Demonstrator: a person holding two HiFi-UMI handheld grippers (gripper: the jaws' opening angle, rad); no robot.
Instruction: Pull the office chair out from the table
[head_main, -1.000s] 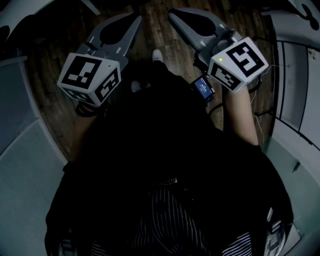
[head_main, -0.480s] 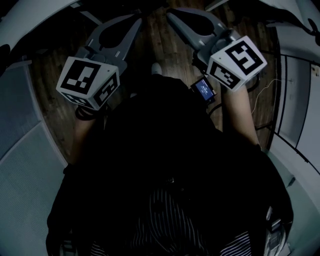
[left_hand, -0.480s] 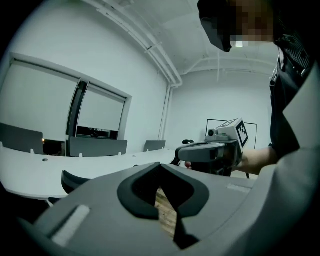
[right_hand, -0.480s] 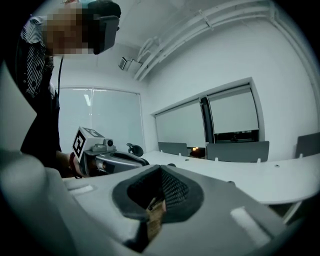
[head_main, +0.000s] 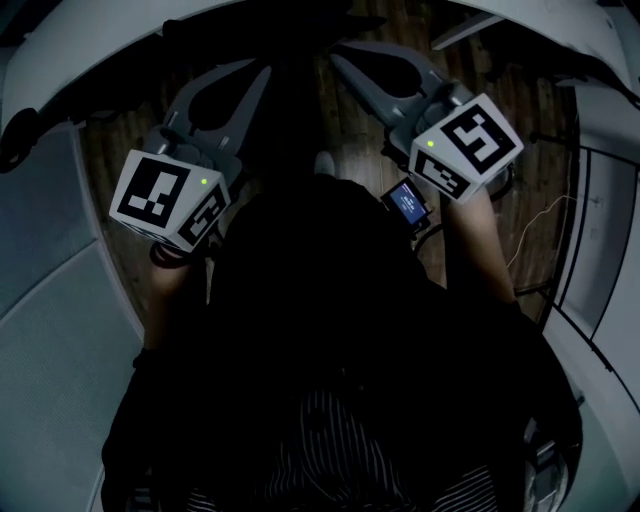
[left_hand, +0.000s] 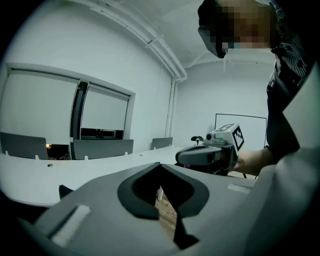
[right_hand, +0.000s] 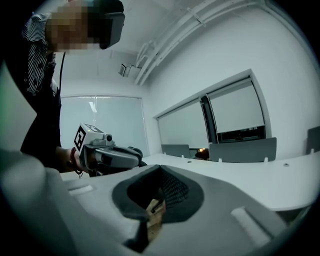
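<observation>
The left gripper (head_main: 260, 75) and right gripper (head_main: 342, 62) are held nearly level, side by side, pointed toward the counter (head_main: 110, 40). Both pairs of fingers (left_hand: 100, 210) are pressed together, empty. The office chair (right_hand: 175, 192), mesh-backed, is seen just ahead at the counter's edge.

The black mesh-backed office chair (right_hand: 175, 190) is sitting at twelve o'clock, right at the edge of the long curved white bench (right_hand: 260, 175), which is arcing from nine to three o'clock.
</observation>
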